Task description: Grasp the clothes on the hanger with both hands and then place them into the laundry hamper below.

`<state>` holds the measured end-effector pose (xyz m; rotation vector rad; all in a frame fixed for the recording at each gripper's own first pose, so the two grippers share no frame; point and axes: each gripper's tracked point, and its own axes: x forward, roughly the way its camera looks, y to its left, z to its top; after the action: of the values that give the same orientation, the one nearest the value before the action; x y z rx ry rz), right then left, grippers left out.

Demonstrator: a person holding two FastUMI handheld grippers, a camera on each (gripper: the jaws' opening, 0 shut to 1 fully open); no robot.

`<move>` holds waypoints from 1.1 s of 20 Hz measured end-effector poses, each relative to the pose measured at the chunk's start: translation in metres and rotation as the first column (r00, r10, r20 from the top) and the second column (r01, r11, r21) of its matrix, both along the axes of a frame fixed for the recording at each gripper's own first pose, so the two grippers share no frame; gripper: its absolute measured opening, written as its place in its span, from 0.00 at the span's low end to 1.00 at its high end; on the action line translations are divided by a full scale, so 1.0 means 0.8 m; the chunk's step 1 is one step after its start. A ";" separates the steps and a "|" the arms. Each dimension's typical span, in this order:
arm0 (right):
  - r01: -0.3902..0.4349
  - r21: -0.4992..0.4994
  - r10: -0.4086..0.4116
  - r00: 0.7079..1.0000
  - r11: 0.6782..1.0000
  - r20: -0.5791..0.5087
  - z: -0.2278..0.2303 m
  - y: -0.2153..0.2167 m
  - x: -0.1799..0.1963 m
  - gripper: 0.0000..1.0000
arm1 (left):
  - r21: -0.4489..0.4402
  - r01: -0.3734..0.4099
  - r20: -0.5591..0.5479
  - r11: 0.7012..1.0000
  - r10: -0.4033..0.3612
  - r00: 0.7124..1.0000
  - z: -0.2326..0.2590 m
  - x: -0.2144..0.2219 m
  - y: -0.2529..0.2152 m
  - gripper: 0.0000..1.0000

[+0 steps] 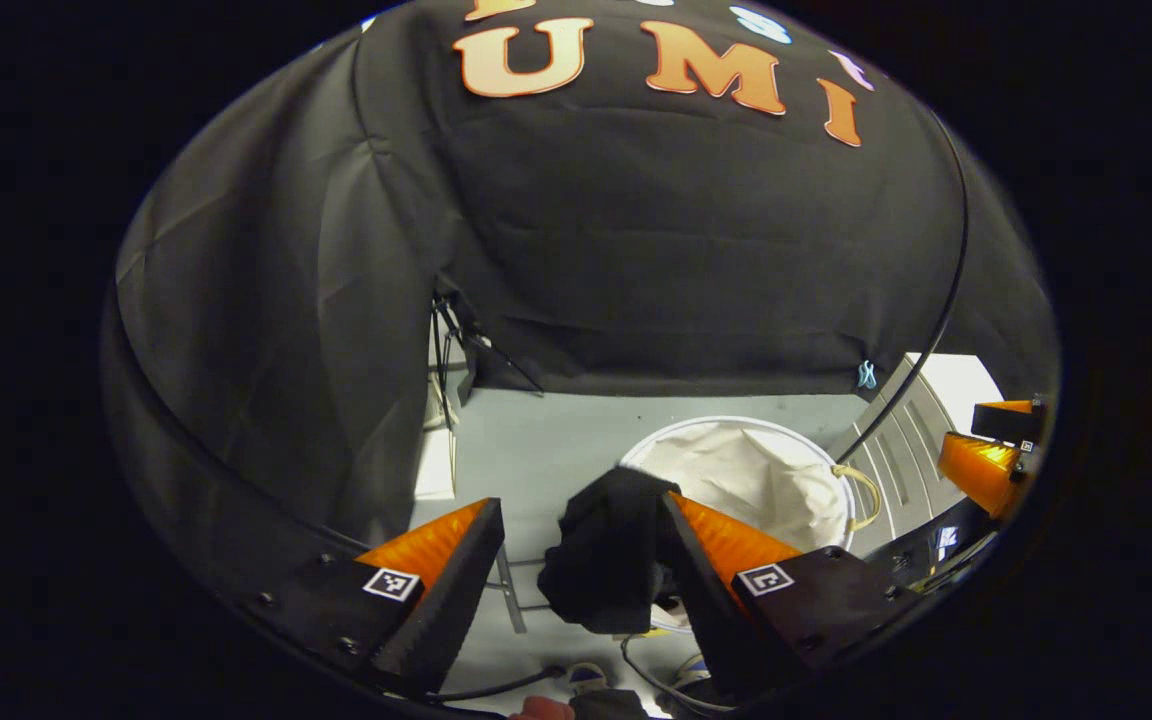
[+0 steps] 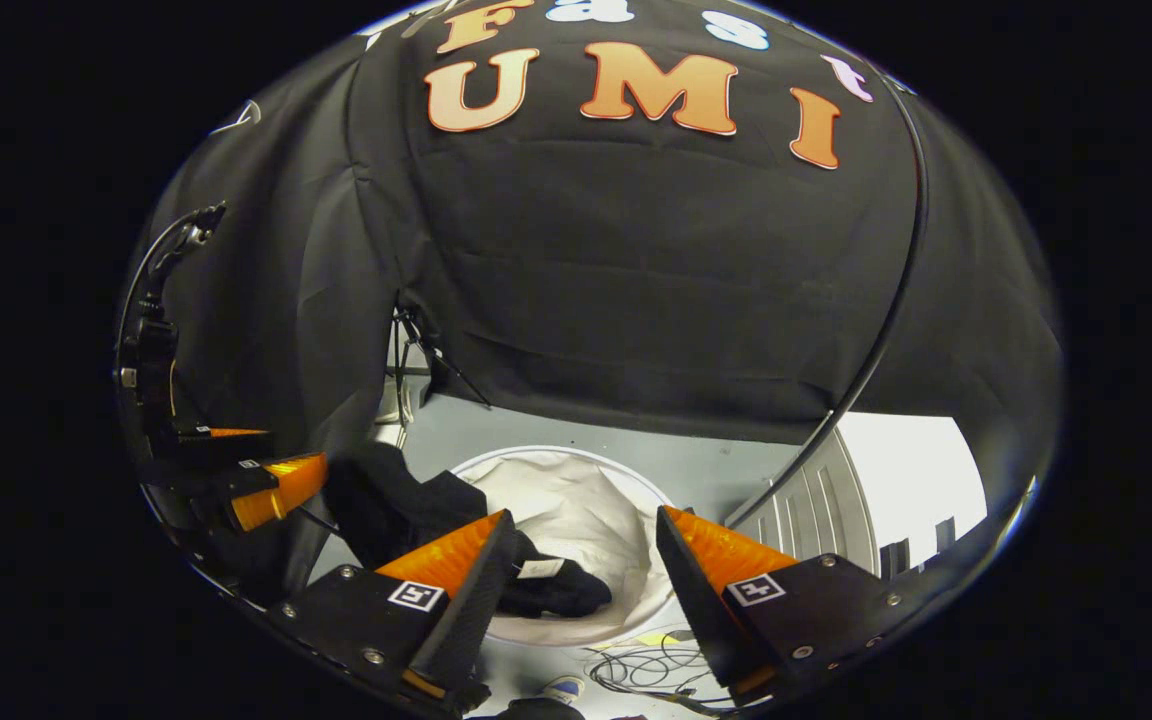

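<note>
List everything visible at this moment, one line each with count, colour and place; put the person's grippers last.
black garment: one, black, draped over the near left rim of the hamper, one end lying inside on the liner
laundry hamper: one, round, white rim with cream liner, on the floor below both grippers
hamper handle: one, cream loop, on the hamper's side in the left gripper view
floor: one, grey, around the hamper
cables: a loose tangle, dark, on the floor at the bottom of the right gripper view
left gripper: one, fingers apart, above the garment
right gripper: one, fingers apart, over the hamper
</note>
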<state>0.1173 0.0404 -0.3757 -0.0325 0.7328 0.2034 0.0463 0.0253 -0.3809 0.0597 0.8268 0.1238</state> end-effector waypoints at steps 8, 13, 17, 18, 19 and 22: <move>0.025 0.005 -0.025 1.000 1.000 -0.016 0.003 -0.010 -0.020 0.88 | -0.010 -0.015 0.090 1.000 0.016 0.996 0.043 0.015 0.006 0.99; 0.041 0.023 -0.041 0.999 0.999 0.005 0.026 -0.016 -0.049 0.88 | -0.014 -0.022 0.164 1.000 0.024 0.986 0.093 0.005 0.009 0.99; 0.069 0.056 -0.072 0.996 0.996 0.048 0.072 -0.031 -0.068 0.87 | -0.009 -0.028 0.274 1.000 0.029 0.961 0.160 0.005 0.016 0.99; 0.073 0.067 -0.078 0.995 0.995 0.065 0.087 -0.033 -0.071 0.87 | -0.009 -0.028 0.307 1.000 0.029 0.951 0.179 0.006 0.017 0.99; 0.075 0.071 -0.081 0.993 0.995 0.082 0.101 -0.036 -0.076 0.87 | -0.007 -0.030 0.337 1.000 0.031 0.941 0.195 0.009 0.018 0.99; 0.090 0.070 -0.099 0.984 0.993 0.149 0.152 -0.050 -0.072 0.87 | -0.005 -0.041 0.414 0.999 0.039 0.910 0.245 0.008 0.023 0.99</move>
<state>0.0597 0.0004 -0.2541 0.0464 0.5742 0.1314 0.0526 0.0437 -0.1847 0.0181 0.4020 0.1699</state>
